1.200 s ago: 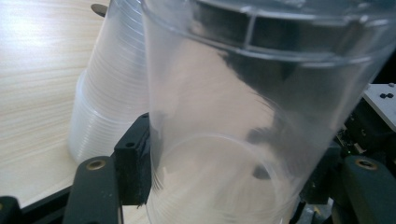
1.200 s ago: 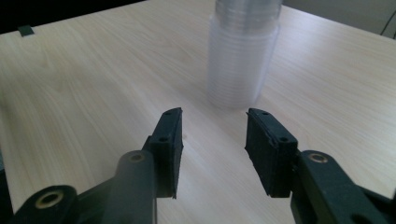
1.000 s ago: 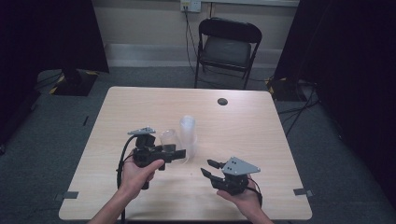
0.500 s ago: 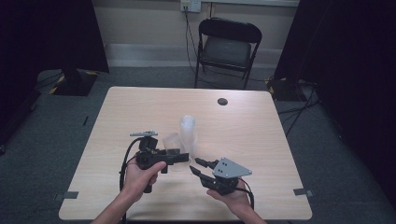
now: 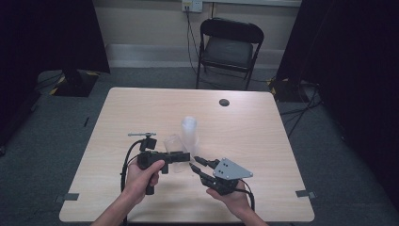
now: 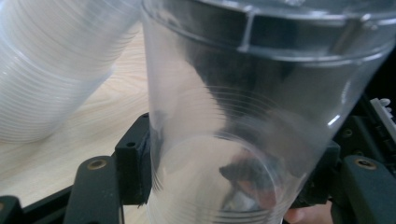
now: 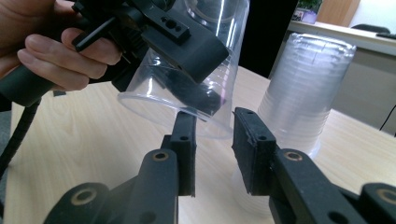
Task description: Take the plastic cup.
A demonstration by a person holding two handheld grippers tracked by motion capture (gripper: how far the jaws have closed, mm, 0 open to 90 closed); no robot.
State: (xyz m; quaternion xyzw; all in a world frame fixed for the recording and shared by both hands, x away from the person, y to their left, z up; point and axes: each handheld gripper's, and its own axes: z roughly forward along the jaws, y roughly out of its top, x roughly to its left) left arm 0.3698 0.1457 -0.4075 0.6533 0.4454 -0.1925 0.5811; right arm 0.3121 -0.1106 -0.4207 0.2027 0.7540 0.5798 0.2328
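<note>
A single clear plastic cup (image 5: 173, 147) is clamped in my left gripper (image 5: 181, 156) just above the table, near the front middle. In the left gripper view the cup (image 6: 233, 107) sits between both black jaws of the left gripper (image 6: 229, 177), which press on its sides. A stack of clear cups (image 5: 189, 131) stands upside down right behind it. My right gripper (image 5: 195, 163) is open, its tips just right of the held cup. In the right gripper view the right gripper (image 7: 212, 154) has a small gap between its jaws, just below the cup's wide rim (image 7: 219, 126).
The wooden table (image 5: 263, 136) carries a small dark round object (image 5: 224, 101) at its far right. A black folding chair (image 5: 229, 47) stands beyond the far edge. In the right gripper view, the cup stack (image 7: 303, 88) rises to the right of the jaws.
My right gripper has moved left and slightly forward, up to the held cup. The left gripper and its cup shifted a little toward the near side, away from the stack.
</note>
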